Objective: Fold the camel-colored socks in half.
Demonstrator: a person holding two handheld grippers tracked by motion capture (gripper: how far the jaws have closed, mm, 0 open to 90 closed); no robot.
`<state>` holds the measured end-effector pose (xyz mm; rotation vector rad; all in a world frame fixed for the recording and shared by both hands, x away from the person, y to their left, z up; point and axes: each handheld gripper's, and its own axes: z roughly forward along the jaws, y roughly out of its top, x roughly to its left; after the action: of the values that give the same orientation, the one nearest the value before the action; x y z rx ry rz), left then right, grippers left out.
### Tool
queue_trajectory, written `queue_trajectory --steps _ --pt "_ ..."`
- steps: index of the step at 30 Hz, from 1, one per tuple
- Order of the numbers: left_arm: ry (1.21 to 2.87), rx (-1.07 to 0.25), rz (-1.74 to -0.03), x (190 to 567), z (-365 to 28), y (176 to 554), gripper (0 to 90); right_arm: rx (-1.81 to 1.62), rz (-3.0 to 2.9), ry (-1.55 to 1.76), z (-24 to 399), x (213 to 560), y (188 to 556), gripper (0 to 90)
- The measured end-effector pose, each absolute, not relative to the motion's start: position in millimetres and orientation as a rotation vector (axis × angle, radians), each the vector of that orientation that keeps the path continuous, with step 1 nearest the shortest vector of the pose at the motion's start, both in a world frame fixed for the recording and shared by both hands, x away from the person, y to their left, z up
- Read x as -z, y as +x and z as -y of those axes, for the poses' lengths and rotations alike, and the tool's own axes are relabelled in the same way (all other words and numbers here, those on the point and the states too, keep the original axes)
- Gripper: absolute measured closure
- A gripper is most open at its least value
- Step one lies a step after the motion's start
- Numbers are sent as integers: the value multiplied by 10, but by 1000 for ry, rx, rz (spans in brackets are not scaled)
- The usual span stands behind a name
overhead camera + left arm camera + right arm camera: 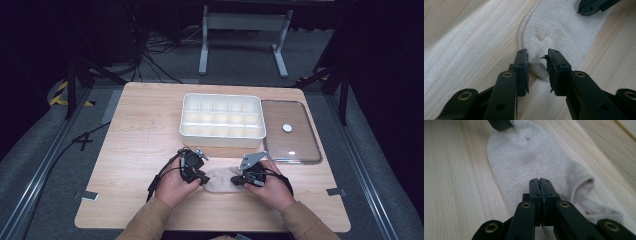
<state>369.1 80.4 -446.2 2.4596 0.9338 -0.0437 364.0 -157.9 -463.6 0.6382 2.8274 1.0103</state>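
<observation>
A pale sock (220, 180) lies flat on the tabletop (140, 140), just in front of the white divided box (222, 120), and I work from both of its ends. My left tongs (537, 63) stand partly apart at the toe end, a fold of fabric bunched between the two pads (they touch it at the edges, but I cannot tell if they press). My right tongs (540, 188) are pinched fully together on the sock near its cuff opening. Right of the box lies a clear lid (291, 131) with a white knob.
</observation>
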Motion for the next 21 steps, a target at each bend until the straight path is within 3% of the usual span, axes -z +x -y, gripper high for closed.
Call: queue_trajectory --steps 12,21 --pt "2516 46 -940 4500 -744 3679 741 -988 -2821 620 1565 4630 3630 893" --pt "2509 48 -918 4510 -723 3661 852 -970 -2821 600 1551 4596 3604 873"
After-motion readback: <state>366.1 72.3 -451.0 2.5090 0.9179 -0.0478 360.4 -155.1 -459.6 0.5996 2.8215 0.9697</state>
